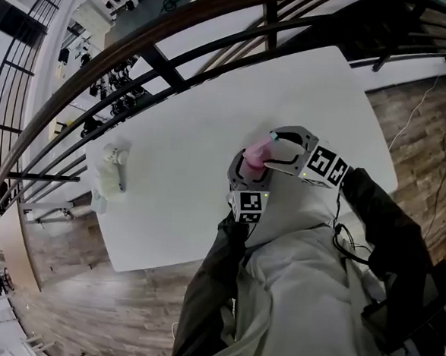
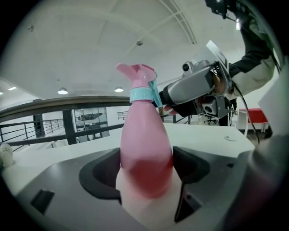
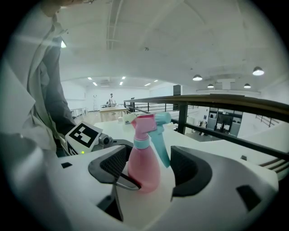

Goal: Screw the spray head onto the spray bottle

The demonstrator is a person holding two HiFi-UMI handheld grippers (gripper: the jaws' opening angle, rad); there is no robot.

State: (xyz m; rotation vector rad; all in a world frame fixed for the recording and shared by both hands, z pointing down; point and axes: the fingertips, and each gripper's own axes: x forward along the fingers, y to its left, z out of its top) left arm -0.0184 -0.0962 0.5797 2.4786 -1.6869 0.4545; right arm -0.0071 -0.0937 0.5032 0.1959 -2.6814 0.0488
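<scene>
White table; spray bottle upright near person's edge, L gripper clamped on body; spray head sits atop neck, axis vertical; R gripper jaws apart, straddling bottle w/ trigger in gap.

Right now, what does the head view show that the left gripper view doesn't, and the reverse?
Only the head view: the marker cube on the left gripper and the wood floor. Only the left gripper view: its tongs pressed on both sides of the pink spray bottle, and ceiling lights. Both: that bottle, the right gripper, the white table.
</scene>
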